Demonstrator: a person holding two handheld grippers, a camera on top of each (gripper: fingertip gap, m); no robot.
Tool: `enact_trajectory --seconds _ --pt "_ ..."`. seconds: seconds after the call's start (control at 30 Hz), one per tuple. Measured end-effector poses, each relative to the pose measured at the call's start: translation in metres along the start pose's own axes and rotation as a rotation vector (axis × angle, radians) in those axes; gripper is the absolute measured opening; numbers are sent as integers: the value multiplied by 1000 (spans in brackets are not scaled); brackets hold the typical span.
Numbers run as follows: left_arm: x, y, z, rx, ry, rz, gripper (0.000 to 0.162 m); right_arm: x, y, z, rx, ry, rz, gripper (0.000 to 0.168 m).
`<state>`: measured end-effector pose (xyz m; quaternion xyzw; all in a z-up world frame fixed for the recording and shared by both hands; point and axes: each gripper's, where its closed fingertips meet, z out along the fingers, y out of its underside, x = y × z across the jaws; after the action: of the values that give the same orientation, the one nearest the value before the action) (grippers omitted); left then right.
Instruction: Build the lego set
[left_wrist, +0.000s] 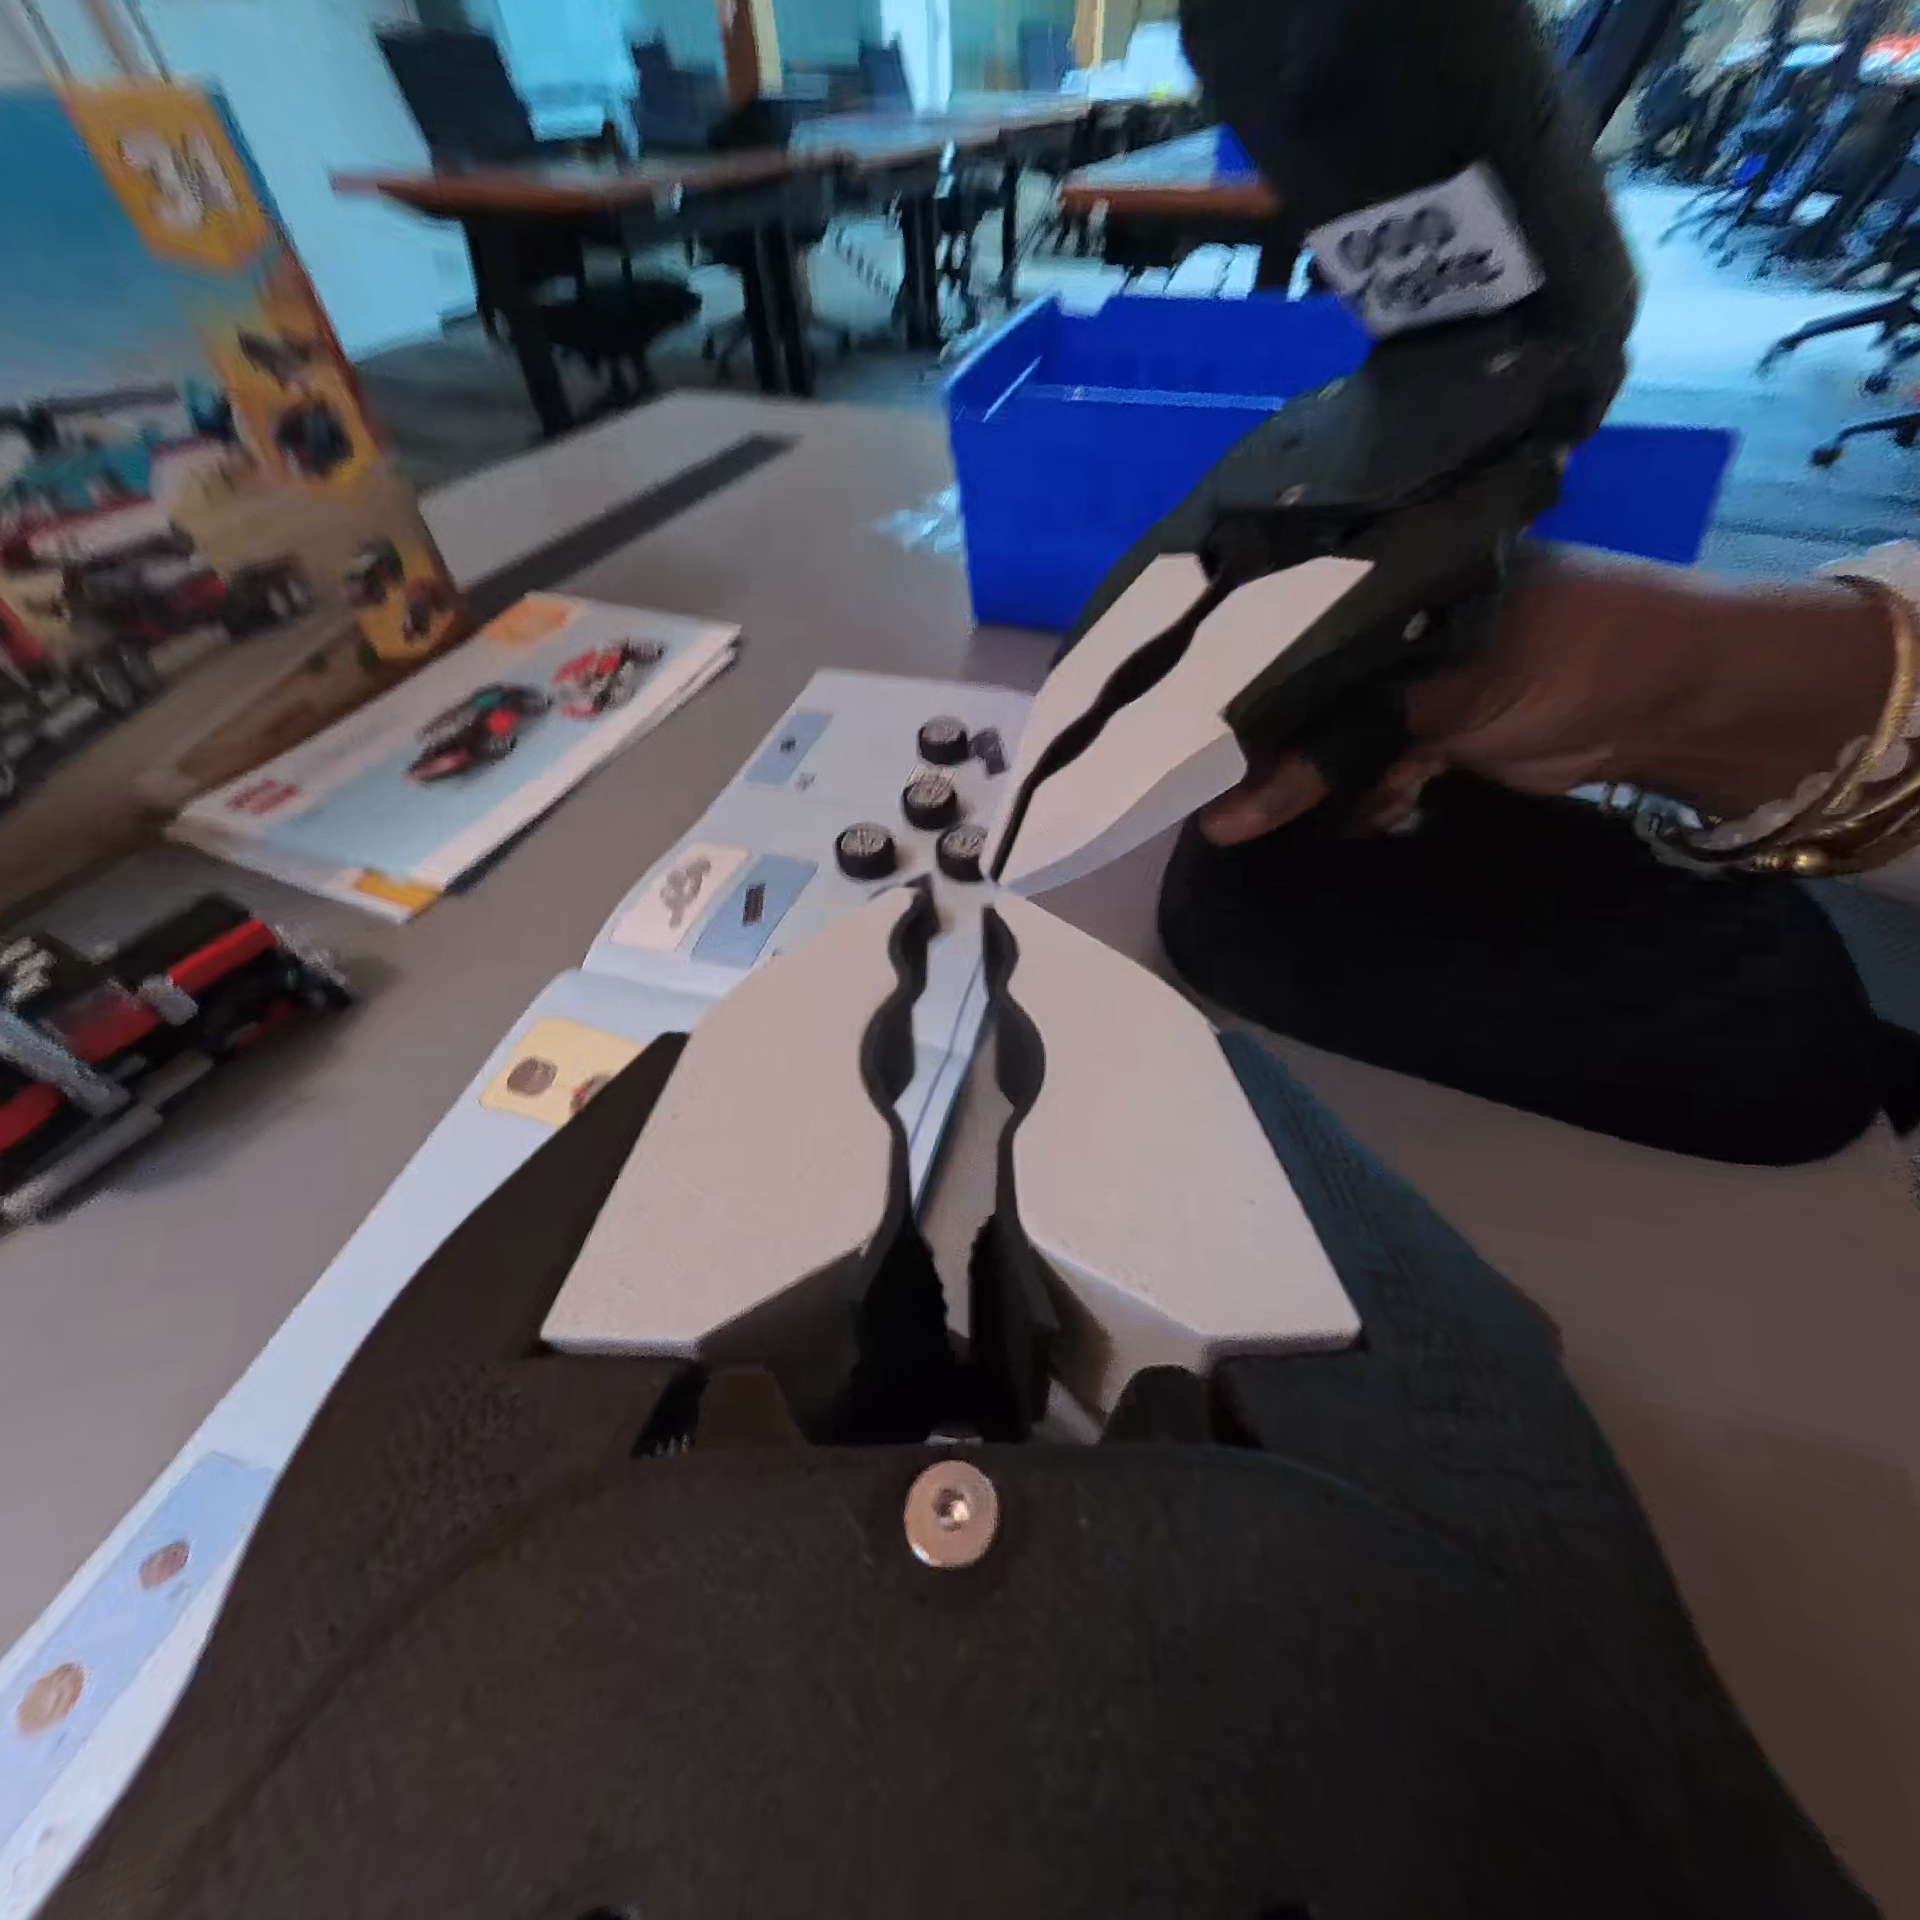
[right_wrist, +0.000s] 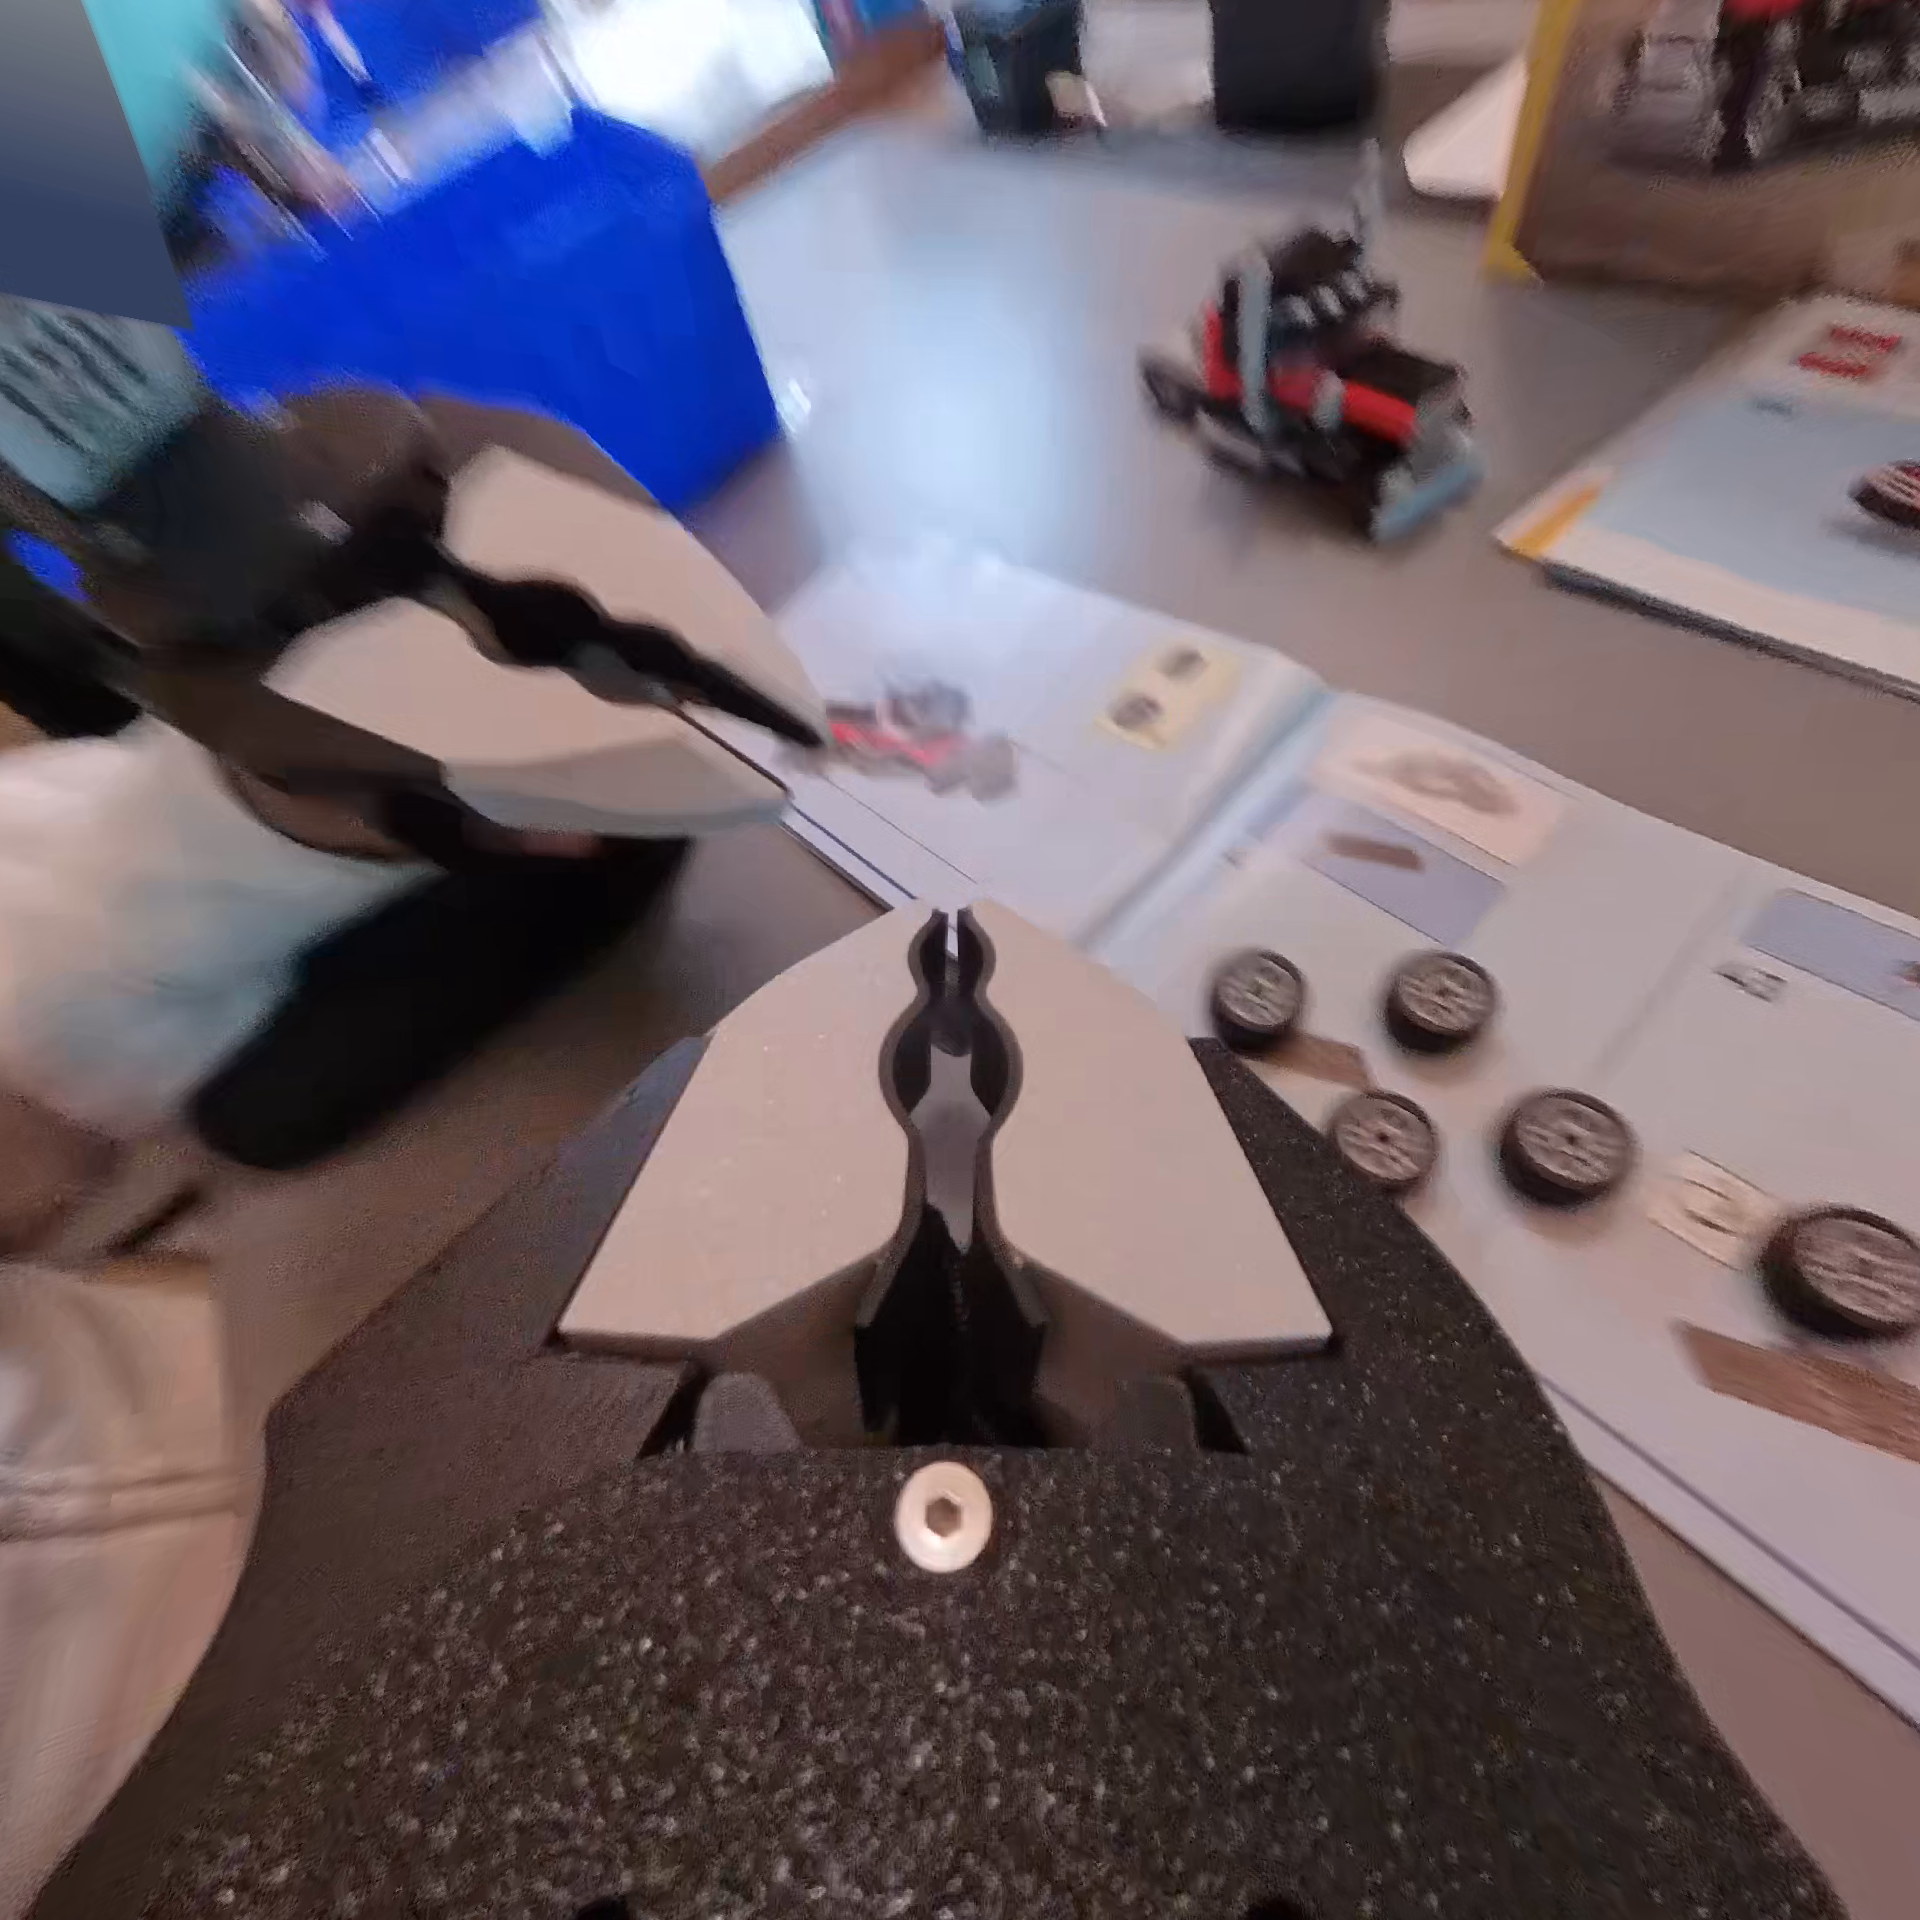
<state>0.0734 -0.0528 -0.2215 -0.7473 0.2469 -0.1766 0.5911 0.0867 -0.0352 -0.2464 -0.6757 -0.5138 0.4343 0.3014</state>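
five small black wheels (right_wrist: 1567, 1146) lie loose on the open booklet (right_wrist: 1195, 790), which rests flat on the grey table (left_wrist: 790, 540). the half-built lego model (right_wrist: 1325, 384), black and red, stands well apart from the wheels, farther back on the table near a second booklet (right_wrist: 1704, 499) and the box (left_wrist: 177, 436). a blue bin (left_wrist: 1132, 457) stands behind the open booklet.

the left gripper (left_wrist: 951, 902) hangs over the near edge of the page, its fingers almost pressed together with only a thin gap, and nothing is seen between them. the right gripper (right_wrist: 951, 914) also has its fingers nearly pressed together; a small dark thing seems to sit in the hollow between them, but it is too blurred to say if it is a piece. in the left view the tips of the right gripper point down just beside the nearest wheel (left_wrist: 961, 847).

both views are blurred by motion, so the risk is in speed. the wheels are round and light, and a quick tip that touches one from the side can push it across the smooth paper or make it roll off the table. the two grippers are also very near to each other, so they may knock together. if the tips press on the page, the booklet may slide and scatter all the wheels.
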Motion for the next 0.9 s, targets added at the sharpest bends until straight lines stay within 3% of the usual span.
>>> enact_trajectory --seconds 0.07,0.17,0.3,0.53,0.77,0.9 --pt "-14 7 0 -58 -68 -42 23 12 7 -3 -96 35 -69 4" --pt "-25 3 -9 4 -95 -97 31 13 15 -20 -149 -30 -134 13" --pt "-39 -6 -20 119 -94 -242 37 1 42 -38 -234 -173 -132 42" --pt "-59 -22 -46 355 -54 -459 37 -34 62 -10 -315 -209 -496 33" --pt "-56 -30 -51 433 -47 -423 38 -29 67 12 -403 -198 -512 31" --pt "-58 -33 -56 464 -59 -421 38 -25 67 16 -424 -192 -564 22"
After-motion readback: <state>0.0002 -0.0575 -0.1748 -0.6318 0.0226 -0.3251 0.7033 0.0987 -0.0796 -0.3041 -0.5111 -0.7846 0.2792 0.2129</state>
